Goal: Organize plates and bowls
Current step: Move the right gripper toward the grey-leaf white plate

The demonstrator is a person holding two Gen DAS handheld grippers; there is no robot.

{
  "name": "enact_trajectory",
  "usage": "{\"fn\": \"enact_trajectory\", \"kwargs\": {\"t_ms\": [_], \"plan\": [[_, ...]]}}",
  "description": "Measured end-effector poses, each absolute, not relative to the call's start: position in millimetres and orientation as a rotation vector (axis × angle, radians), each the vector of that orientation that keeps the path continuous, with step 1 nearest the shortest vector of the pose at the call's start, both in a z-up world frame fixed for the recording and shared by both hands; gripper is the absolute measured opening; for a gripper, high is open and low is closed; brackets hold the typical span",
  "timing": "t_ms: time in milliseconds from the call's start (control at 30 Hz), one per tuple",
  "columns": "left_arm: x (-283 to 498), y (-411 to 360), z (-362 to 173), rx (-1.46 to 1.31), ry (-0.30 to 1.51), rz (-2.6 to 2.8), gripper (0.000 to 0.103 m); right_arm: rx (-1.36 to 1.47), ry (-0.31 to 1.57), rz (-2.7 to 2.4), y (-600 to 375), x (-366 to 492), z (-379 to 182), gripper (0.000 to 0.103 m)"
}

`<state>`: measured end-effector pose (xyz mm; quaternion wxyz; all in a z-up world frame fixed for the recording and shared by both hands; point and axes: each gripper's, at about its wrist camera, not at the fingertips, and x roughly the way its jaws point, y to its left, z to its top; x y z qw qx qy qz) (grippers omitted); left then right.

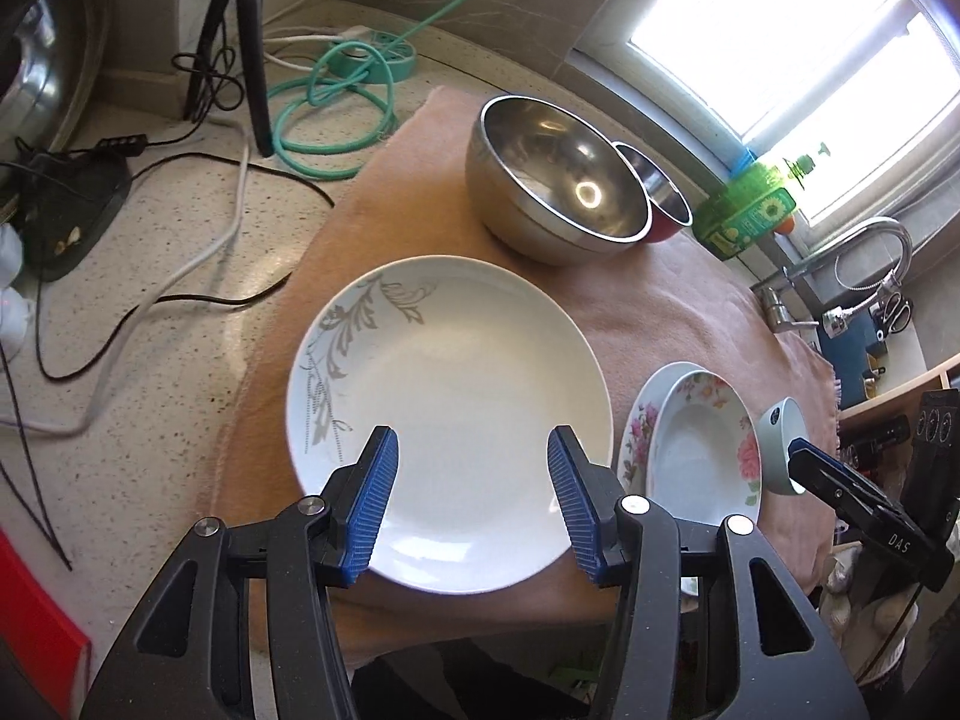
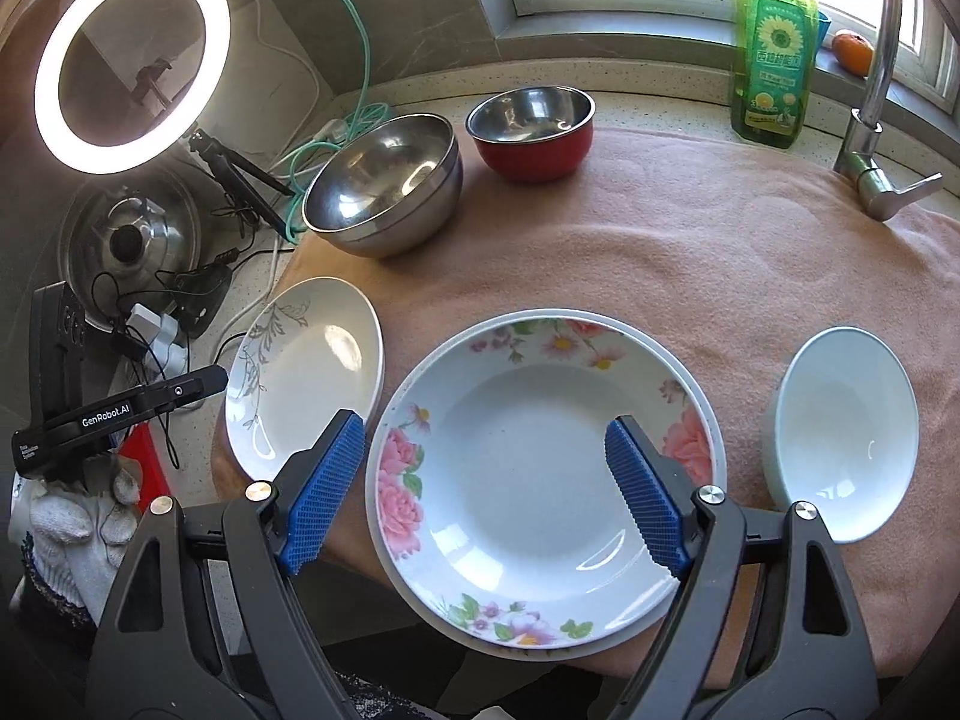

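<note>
While fingers (image 1: pixel 472 450) gape, white plate (image 1: pixel 456 360) below

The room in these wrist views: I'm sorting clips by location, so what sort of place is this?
Most likely a home kitchen counter by a window. A tap stands beside a green bottle of dish soap, and plates and bowls, such as the flowered plate, lie on a pink cloth.

Ahead of my right gripper (image 2: pixel 485 483), beyond the floral-rimmed white plate (image 2: pixel 540 480), the pink towel (image 2: pixel 690 252) lies bare up to the red-sided steel bowl (image 2: pixel 531 135) and green dish-soap bottle (image 2: pixel 774 60). A pale blue bowl (image 2: pixel 846 432) blocks its right, a grey-leaf white plate (image 2: pixel 303 369) its left.
</note>
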<state>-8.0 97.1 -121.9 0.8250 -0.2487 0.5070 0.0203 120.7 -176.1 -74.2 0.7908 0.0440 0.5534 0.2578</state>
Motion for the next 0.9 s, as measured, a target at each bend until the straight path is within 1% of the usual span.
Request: {"fn": "enact_trajectory", "kwargs": {"t_ms": [400, 633, 800, 833, 900], "plan": [[-29.8, 133.8, -140.7, -0.594, 1.081, 0.139, 0.051, 0.102, 1.253, 0.675, -114.3, 148.6, -93.4, 0.085], [-31.7, 139.3, -150.7, -0.612, 1.088, 0.146, 0.051, 0.098, 1.3, 0.713, -89.3, 164.5, -111.2, 0.084], [-30.7, 138.6, -157.3, -0.61, 1.091, 0.14, 0.051, 0.064, 1.336, 0.735, -72.5, 170.1, -123.9, 0.066], [-30.5, 139.3, -158.7, -0.616, 1.092, 0.138, 0.049, 0.057, 1.344, 0.736, -70.0, 171.1, -126.4, 0.064], [-30.2, 140.4, -161.4, -0.623, 1.095, 0.138, 0.048, 0.047, 1.359, 0.741, -65.5, 172.5, -132.1, 0.057]]}}
